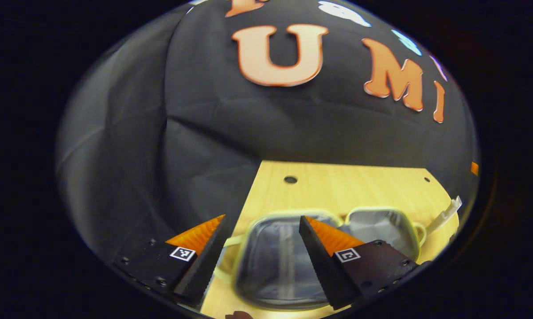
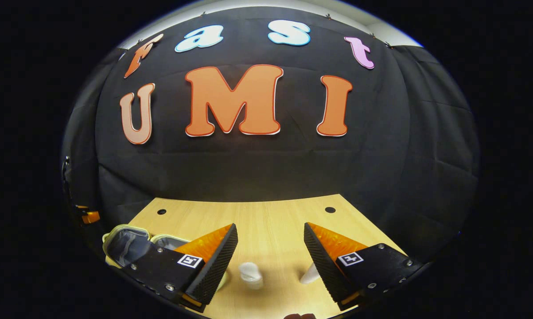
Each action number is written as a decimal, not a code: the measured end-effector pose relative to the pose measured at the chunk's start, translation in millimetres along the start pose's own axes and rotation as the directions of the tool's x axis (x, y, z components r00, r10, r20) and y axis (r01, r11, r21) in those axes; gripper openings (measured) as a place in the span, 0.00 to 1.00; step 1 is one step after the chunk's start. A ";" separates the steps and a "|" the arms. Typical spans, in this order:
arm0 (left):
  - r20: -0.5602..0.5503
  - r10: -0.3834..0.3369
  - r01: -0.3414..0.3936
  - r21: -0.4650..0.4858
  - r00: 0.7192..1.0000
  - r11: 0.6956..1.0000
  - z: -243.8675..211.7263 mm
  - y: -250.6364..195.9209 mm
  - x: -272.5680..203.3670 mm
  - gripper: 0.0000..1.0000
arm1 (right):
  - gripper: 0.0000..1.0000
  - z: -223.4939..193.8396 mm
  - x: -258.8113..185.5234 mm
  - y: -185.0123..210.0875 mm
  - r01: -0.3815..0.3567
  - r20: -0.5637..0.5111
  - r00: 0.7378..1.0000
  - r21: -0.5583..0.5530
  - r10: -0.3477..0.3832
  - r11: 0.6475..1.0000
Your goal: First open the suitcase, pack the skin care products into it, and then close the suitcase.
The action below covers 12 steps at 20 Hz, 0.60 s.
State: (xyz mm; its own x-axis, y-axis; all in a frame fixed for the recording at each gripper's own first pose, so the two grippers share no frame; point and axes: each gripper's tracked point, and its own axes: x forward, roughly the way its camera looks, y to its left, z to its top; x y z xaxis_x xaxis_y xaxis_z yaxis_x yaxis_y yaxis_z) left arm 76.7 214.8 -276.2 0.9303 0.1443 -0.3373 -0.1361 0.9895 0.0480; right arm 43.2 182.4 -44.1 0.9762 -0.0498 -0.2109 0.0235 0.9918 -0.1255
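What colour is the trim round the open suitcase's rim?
Pale yellow-green, round a grey lining; the suitcase shows it best in the left gripper view.

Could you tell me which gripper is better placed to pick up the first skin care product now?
The right gripper: it is open with the small white jar between its fingers. The left gripper hangs open over the opened suitcase.

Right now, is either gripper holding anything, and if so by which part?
Nothing is held. The left gripper is open above the open suitcase; the right gripper is open over the table, with a small white bottle between its fingers, untouched.
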 end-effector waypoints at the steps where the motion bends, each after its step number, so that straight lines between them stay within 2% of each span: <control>1: 0.045 -0.021 0.021 0.006 0.999 1.000 16.3 -27.1 -6.0 0.98 | 0.95 -1.8 4.4 -10.2 -0.006 0.004 1.000 -0.005 0.006 1.000; 4: 0.176 -0.080 0.080 0.005 0.981 0.997 52.5 -103.8 -22.9 0.98 | 0.95 -11.2 14.7 -36.1 -0.026 0.005 1.000 -0.032 0.026 0.999; 7: 0.284 -0.117 0.117 0.016 0.952 0.993 74.0 -172.1 -43.4 0.98 | 0.95 -22.1 23.9 -57.1 -0.042 0.010 0.999 -0.055 0.042 0.998; 12: 0.338 -0.192 0.172 0.089 0.921 0.981 54.5 -269.9 -63.3 0.98 | 0.95 -49.6 35.6 -76.6 -0.068 -0.024 0.997 -0.039 0.067 0.997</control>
State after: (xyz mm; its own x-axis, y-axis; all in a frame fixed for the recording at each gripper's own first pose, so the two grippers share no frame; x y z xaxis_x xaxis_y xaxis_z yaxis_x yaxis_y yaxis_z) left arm 73.1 -61.3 -216.6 0.9984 -0.0564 -0.0025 0.0564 0.9957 0.0728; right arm 65.5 98.8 -90.0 0.9702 0.0143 -0.2420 -0.0517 0.9875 -0.1490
